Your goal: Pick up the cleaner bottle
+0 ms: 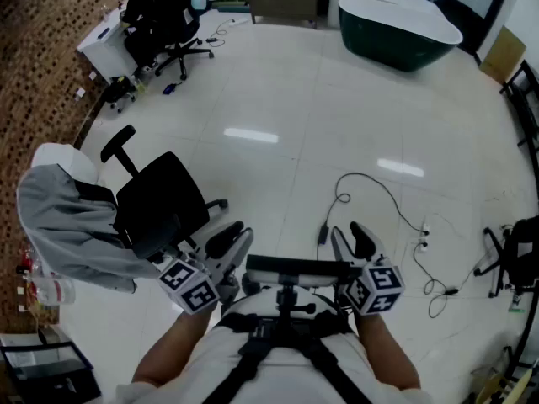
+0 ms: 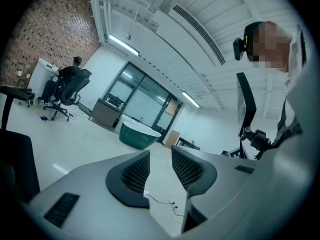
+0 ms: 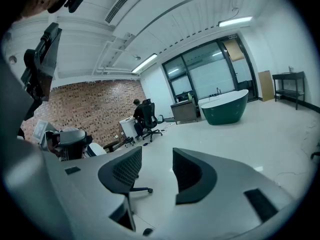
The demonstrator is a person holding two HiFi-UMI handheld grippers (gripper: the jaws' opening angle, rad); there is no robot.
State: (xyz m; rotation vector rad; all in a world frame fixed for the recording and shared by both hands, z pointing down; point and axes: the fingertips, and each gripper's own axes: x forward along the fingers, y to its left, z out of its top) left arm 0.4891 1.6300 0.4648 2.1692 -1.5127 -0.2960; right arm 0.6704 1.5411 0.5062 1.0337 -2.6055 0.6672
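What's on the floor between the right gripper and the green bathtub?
Head view: a black cable loops just beyond the right gripper; past it, bare floor up to the bathtub.

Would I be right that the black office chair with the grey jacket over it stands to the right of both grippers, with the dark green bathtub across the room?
Not quite: the head view shows the black office chair with the grey jacket left of the left gripper and the right gripper, not right of them. The dark green bathtub is indeed across the room.
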